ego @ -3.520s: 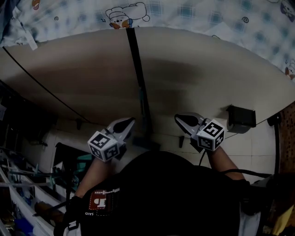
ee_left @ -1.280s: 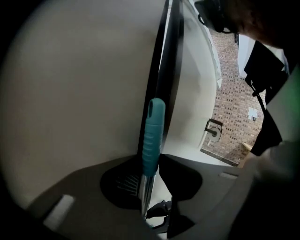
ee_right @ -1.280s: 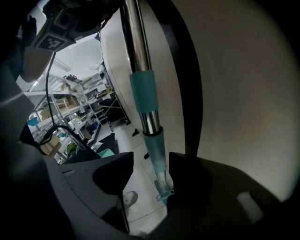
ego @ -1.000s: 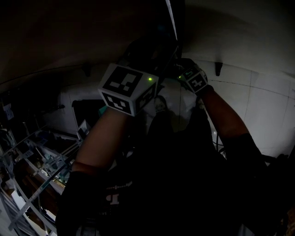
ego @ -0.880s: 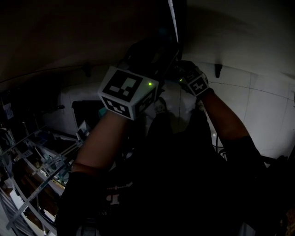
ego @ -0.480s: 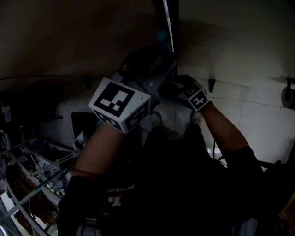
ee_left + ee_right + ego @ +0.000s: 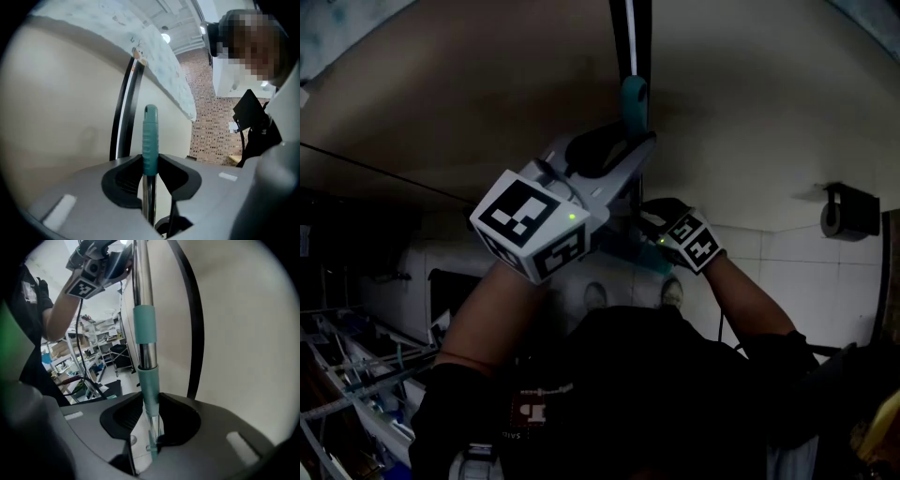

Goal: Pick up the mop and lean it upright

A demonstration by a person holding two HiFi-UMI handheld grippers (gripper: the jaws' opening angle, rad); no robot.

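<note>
Even though the head view is dark, the left gripper (image 7: 617, 155) shows mid-frame on the chrome mop pole with teal plastic grips (image 7: 633, 98), with the right gripper (image 7: 645, 214) just below it.

Left gripper view: fingers (image 7: 125, 180) closing on the teal end grip (image 7: 150, 140), dead centre.

Right gripper view: fingers (image 7: 123, 420) pinching the lower teal sleeve (image 7: 149, 392), lower centre.

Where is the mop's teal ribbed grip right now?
In the left gripper view the teal ribbed grip stands upright at centre, between the left gripper's closing jaws, just right of a black vertical strip on the beige panel.
</note>
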